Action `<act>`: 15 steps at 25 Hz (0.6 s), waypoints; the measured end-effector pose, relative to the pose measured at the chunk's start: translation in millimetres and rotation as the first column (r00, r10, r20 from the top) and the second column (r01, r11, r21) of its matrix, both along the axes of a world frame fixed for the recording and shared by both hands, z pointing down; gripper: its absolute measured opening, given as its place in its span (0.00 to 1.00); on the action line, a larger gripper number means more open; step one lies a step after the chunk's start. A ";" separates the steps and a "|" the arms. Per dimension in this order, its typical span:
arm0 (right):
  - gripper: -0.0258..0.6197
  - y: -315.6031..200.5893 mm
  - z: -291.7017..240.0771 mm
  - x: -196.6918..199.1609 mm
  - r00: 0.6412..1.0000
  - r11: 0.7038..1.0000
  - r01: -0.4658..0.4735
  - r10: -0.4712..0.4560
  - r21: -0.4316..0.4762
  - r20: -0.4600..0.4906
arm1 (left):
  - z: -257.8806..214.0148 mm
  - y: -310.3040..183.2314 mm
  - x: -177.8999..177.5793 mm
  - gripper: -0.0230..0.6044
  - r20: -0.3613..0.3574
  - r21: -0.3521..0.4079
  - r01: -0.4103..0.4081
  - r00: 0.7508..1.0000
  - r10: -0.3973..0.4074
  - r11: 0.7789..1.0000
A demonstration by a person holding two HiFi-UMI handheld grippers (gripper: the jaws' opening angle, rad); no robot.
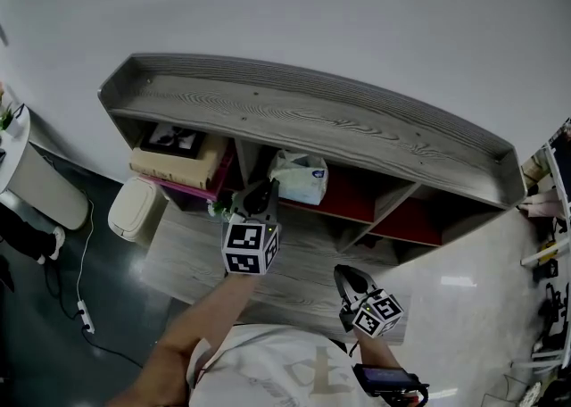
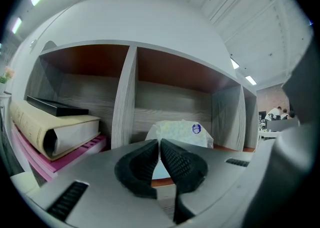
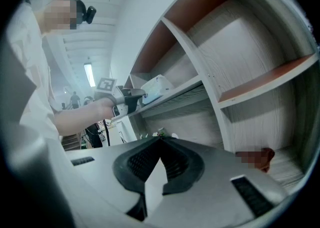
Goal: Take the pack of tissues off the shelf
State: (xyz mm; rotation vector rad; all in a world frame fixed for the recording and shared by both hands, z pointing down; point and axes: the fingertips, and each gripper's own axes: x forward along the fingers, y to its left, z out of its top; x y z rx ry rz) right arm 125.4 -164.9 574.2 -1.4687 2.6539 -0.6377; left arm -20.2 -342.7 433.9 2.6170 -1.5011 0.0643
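Note:
The pack of tissues (image 1: 302, 177), white with pale print, stands in the middle compartment of the grey wooden shelf (image 1: 312, 120). My left gripper (image 1: 258, 194) is held out in front of that compartment, just left of the pack. In the left gripper view its jaws (image 2: 160, 143) stand tip to tip with nothing seen between them, and the pack (image 2: 181, 131) rises just behind them. My right gripper (image 1: 347, 277) hangs lower, near my body, away from the shelf. Its jaws (image 3: 160, 141) are shut and empty, and the right gripper view shows the pack (image 3: 156, 86) and the left gripper (image 3: 128, 97) far off.
A binder and stacked books (image 1: 178, 164) fill the left compartment, past an upright divider (image 2: 122, 102). A white bin (image 1: 134, 209) stands on the floor at the shelf's left end. The right compartments have red-brown boards. A cable and plug (image 1: 83, 311) lie on the dark floor.

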 end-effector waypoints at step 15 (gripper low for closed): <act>0.05 6.0 -5.9 -4.6 1.000 1.000 0.003 -0.003 0.017 -0.004 | -11.9 32.1 3.6 0.08 -0.062 0.013 -0.090 0.994 0.091 0.996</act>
